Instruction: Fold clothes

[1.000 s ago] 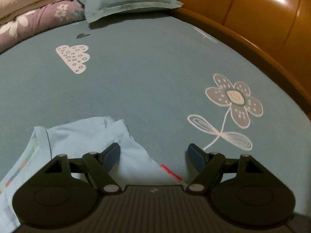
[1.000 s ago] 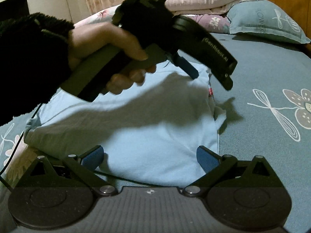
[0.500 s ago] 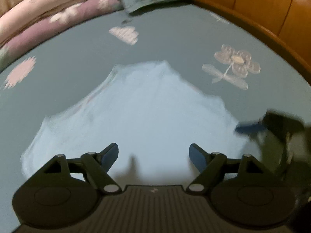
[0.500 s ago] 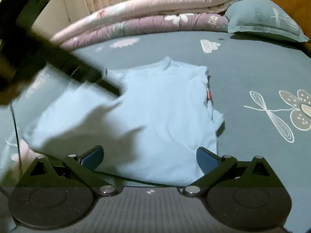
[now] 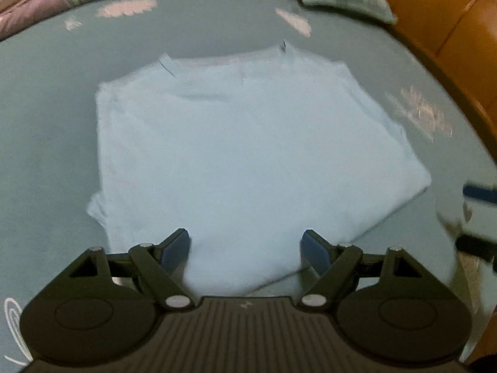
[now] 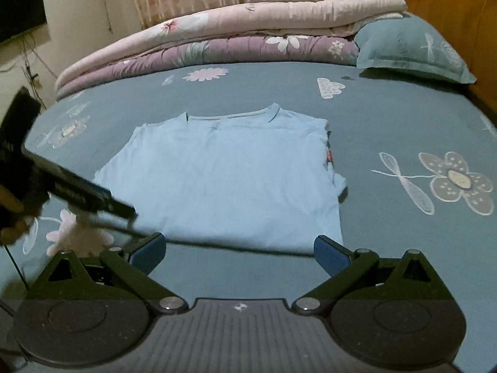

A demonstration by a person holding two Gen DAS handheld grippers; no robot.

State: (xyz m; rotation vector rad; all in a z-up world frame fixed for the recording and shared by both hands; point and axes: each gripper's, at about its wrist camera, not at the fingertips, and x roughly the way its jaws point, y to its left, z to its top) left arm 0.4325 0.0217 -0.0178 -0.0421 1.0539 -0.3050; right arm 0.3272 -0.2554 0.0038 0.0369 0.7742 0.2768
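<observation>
A light blue T-shirt lies flat on the teal bed sheet, sleeves folded in, collar toward the far bedding. In the left wrist view the same T-shirt fills the middle. My left gripper is open, hovering over the shirt's near hem with nothing between its blue pads. My right gripper is open too, above bare sheet just short of the hem. The left gripper, held by a hand, shows blurred at the left of the right wrist view, beside the shirt's left corner.
Folded quilts are stacked along the far side of the bed, with a teal pillow at their right end. A wooden headboard curves along the right. Curtains and a wall stand behind the bed.
My left gripper swept from the shirt's collar area across to its near left side, still open. My right gripper rose and drew back off the shirt; the whole shirt now shows.
</observation>
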